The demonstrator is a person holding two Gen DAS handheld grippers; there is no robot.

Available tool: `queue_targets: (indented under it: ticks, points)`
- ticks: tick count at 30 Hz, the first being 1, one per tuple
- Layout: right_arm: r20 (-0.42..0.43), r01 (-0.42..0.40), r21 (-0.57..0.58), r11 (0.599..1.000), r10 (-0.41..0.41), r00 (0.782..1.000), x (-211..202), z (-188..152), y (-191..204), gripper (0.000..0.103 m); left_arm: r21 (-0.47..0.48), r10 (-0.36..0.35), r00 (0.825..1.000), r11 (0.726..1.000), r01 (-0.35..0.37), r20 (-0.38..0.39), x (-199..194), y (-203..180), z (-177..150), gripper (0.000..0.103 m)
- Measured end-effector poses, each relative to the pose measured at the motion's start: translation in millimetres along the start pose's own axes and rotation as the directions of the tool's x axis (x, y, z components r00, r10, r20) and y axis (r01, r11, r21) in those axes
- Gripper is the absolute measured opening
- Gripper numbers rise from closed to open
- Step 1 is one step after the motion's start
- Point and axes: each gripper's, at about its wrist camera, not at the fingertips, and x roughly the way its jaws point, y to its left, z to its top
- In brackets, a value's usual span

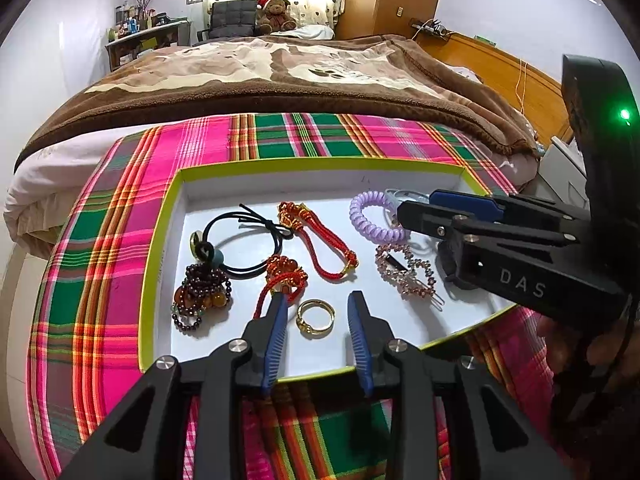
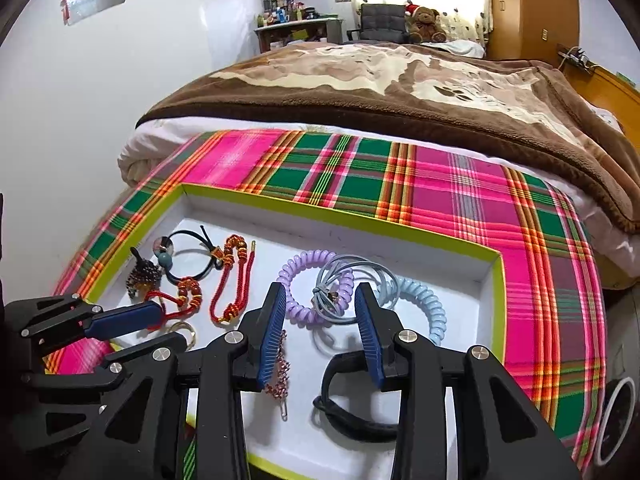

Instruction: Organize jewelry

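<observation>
A white tray with a lime rim (image 1: 160,240) (image 2: 496,280) lies on a plaid cloth and holds the jewelry. My left gripper (image 1: 318,300) is open, its blue pads on either side of a gold ring (image 1: 315,317), empty. Nearby lie a red knotted cord (image 1: 320,236), a black hair tie (image 1: 244,244), a dark bead bracelet (image 1: 200,292) and a rhinestone clip (image 1: 406,270). My right gripper (image 2: 322,294) is open and empty, just before a grey hair tie (image 2: 340,280), a purple coil tie (image 2: 296,280) and a blue coil tie (image 2: 428,304). A black band (image 2: 344,400) lies under it.
The plaid cloth (image 1: 100,240) covers the foot of a bed with a brown blanket (image 1: 280,68). A wooden headboard (image 1: 500,72) is at the right. A desk, a chair and a teddy bear (image 1: 276,12) stand far behind.
</observation>
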Motion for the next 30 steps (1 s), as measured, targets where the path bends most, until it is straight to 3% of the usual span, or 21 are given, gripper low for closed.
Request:
queue_targets:
  ticks: [12, 16, 19, 30]
  points:
    - [0.122, 0.066, 0.050, 0.997, -0.072, 0.990, -54.8, -20.2, 17.4, 0.037, -0.052, 0.049, 0.996, 0.998, -0.046, 0.069, -35.9, -4.7, -11.7, 0.041]
    - [0.141, 0.087, 0.067, 0.994, -0.095, 0.985, -73.4, -36.0, 27.3, 0.039, -0.063, 0.130, 0.987, 0.990, -0.124, 0.092, -50.5, -7.8, -18.4, 0.042]
    - [0.150, 0.105, 0.093, 0.990, -0.118, 0.982, -86.4, -49.0, 32.4, 0.049, -0.089, 0.144, 0.984, 0.987, -0.135, 0.102, -61.5, -6.8, -24.9, 0.044]
    - [0.211, 0.134, 0.139, 0.981, -0.161, 0.964, -122.5, -80.4, 48.5, 0.049, -0.097, 0.213, 0.963, 0.975, -0.199, 0.166, -90.0, -18.4, -45.1, 0.044]
